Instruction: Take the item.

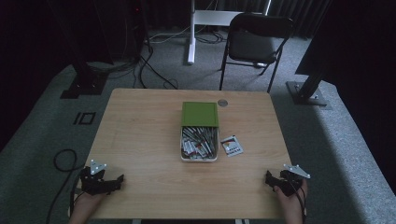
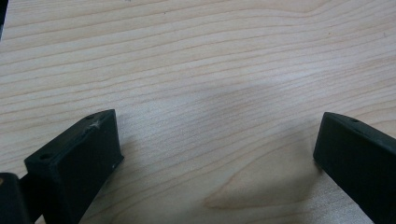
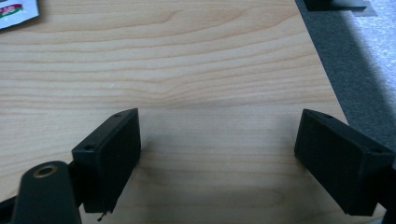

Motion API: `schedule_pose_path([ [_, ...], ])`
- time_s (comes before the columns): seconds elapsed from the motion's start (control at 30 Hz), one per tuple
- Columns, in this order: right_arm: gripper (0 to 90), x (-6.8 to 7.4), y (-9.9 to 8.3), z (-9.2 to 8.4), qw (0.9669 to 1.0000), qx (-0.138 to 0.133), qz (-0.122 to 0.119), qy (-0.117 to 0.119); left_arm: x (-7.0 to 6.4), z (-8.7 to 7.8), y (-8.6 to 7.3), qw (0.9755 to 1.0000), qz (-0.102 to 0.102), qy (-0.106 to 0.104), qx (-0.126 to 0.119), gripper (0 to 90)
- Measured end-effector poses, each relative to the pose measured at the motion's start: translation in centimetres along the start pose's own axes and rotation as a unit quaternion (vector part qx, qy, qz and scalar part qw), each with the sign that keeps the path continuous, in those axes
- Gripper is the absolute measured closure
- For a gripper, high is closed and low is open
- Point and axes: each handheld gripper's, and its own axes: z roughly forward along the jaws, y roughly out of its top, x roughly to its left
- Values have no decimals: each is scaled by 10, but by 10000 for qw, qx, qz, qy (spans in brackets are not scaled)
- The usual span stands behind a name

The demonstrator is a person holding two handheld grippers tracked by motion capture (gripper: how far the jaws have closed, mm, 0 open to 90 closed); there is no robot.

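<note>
Both grippers' fingers wide open, holding nothing: left gripper (image 1: 116,181) at near left corner of table (image 1: 140,140), right gripper (image 1: 270,179) at near right. Loose sachet (image 1: 231,145) mid-table, just beside the box (image 1: 200,140): light, thin, slippery, probably best pinched at an edge.

Dim, soft overhead light — dark surroundings (slightly blurry).

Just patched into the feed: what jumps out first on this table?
The white box at the table's middle, crammed with sachets, its green lid lying right behind it. One loose sachet lies just right of the box. Both tongs, left and right, sit open at the near corners, holding nothing.
</note>
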Motion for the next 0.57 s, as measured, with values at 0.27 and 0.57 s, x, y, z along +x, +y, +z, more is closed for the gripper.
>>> schedule_pose_path([
  [0.27,129,-3,-1,0,9999,10,56,-96,0,0,0,10000,1,2,0,14],
  [0.57,127,-3,2,2,9997,17,157,-183,-5,2,2,9995,-221,205,2,15],
])
